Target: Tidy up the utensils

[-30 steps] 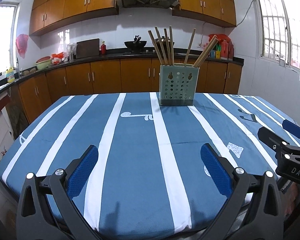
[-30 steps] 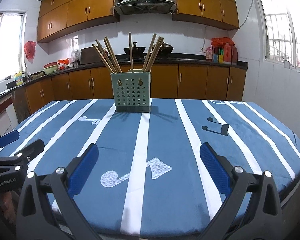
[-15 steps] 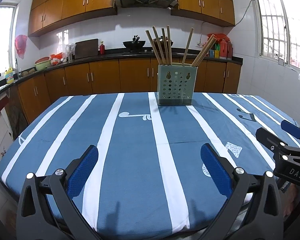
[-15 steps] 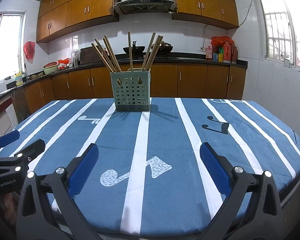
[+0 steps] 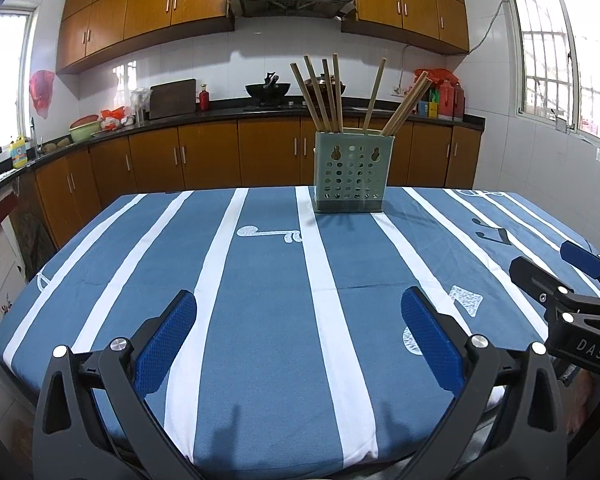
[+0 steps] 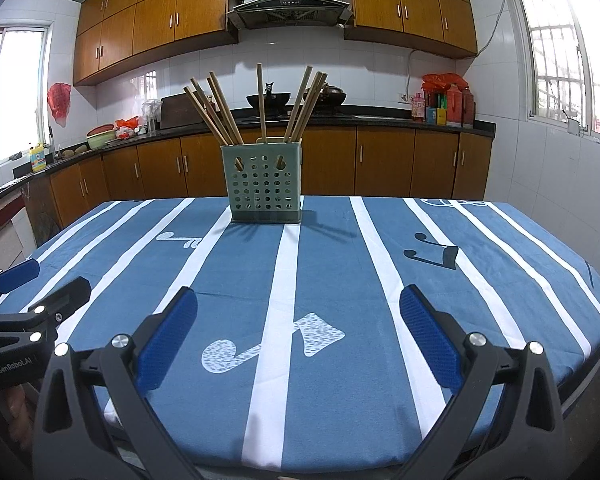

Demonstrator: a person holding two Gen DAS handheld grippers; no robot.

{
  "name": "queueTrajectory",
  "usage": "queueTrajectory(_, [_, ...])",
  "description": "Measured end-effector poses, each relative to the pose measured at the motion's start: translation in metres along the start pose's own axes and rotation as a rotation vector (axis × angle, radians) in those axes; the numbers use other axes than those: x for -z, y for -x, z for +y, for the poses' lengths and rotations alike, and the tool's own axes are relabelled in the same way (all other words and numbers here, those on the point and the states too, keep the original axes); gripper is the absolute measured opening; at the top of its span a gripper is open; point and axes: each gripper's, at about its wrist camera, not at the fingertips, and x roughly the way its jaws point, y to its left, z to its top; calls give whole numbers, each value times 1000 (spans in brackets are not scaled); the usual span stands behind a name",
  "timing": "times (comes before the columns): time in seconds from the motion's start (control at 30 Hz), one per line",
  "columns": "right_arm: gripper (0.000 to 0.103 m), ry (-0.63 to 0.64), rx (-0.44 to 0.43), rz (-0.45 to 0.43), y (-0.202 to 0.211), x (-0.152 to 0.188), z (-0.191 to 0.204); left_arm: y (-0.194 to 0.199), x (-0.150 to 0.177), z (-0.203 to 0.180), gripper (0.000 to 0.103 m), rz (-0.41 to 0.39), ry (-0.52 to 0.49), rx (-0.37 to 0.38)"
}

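Hovering low over the near edge of the surface (image 5: 260,320), with the left tool (image 5: 298,316) spread wide and gripping nothing, and the right tool (image 6: 298,316) likewise wide and empty just beside it. Held back, probably to keep the whole cloth in sight, with nothing loose lying on the stripes between the pads. Standing well ahead of both tools, near the far edge: a pale green perforated holder (image 5: 349,172), upright, square-sided, with two keyhole slots above rows of round holes. Leaning out of its top in a loose fan: the wooden chopsticks (image 5: 324,92), plain and light brown, already gathered inside.
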Motion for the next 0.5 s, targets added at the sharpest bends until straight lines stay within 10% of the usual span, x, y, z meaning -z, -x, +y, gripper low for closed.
queueTrajectory(0.5, [99, -1, 0, 2, 0, 0, 0, 1, -1, 0, 101, 3, 1, 3])
